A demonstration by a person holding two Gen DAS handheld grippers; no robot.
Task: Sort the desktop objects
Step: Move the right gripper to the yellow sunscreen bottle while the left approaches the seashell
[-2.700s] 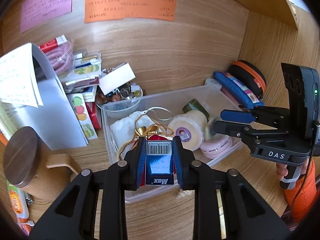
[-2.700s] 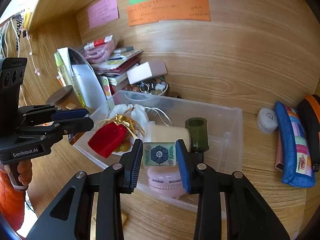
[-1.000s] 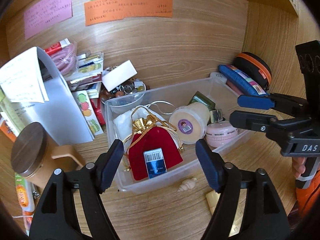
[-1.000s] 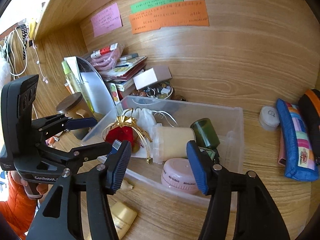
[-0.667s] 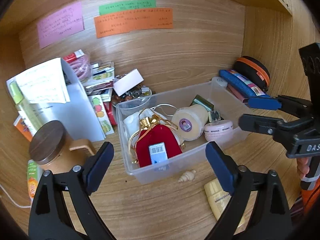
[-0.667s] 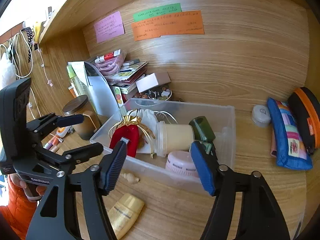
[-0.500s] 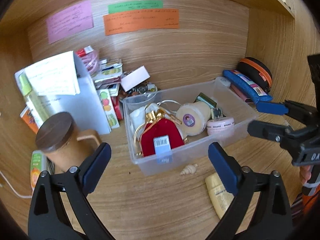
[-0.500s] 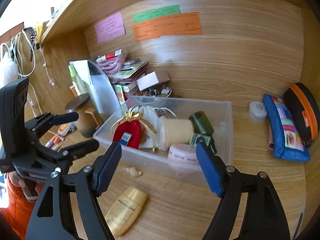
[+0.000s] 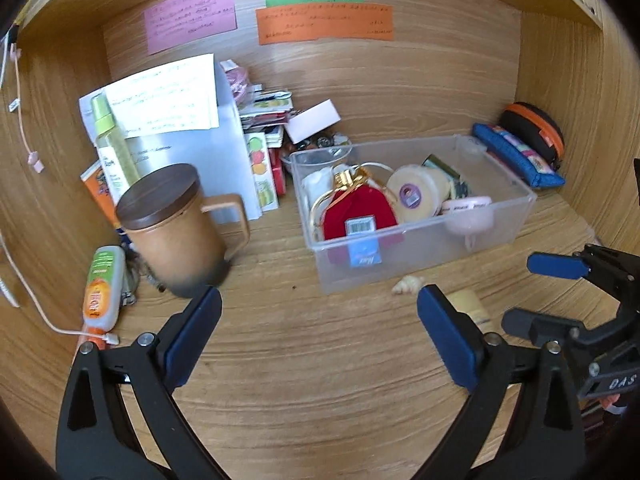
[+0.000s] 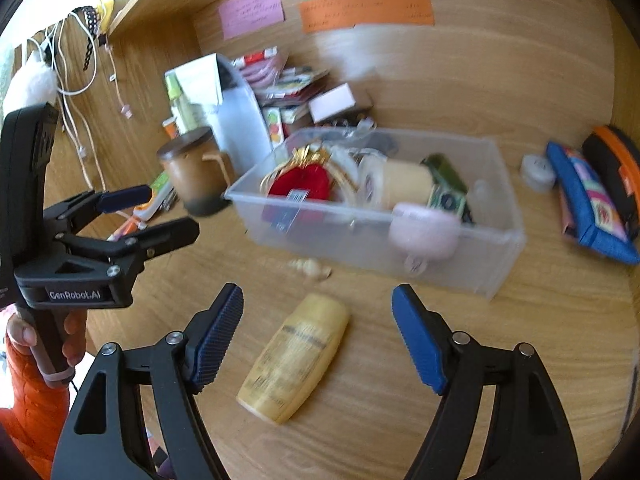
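Note:
A clear plastic bin (image 9: pixel 420 248) stands on the wooden desk. It holds a red pouch (image 9: pixel 360 208), a blue barcoded box (image 9: pixel 362 236), a cream roll (image 9: pixel 414 194), a pink jar (image 9: pixel 466 212) and a green patterned tile (image 10: pixel 446 200). My left gripper (image 9: pixel 320 320) is open and empty, back from the bin over bare desk. My right gripper (image 10: pixel 318 332) is open too, and a yellow bottle (image 10: pixel 296 356) lies on the desk between its fingers, untouched. A small seashell (image 10: pixel 310 268) rests just in front of the bin.
A brown lidded mug (image 9: pixel 172 224) and a white paper stand (image 9: pixel 192 128) are left of the bin, with an orange-green tube (image 9: pixel 102 284) and a cable nearby. A blue pencil case (image 9: pixel 520 156), a black-orange pouch (image 9: pixel 532 128) and a small round white tub (image 10: pixel 538 170) sit right.
The left gripper let go of the blue box and the right let go of the tile; both now lie in the bin. Both grippers opened wide and drew back from the bin.

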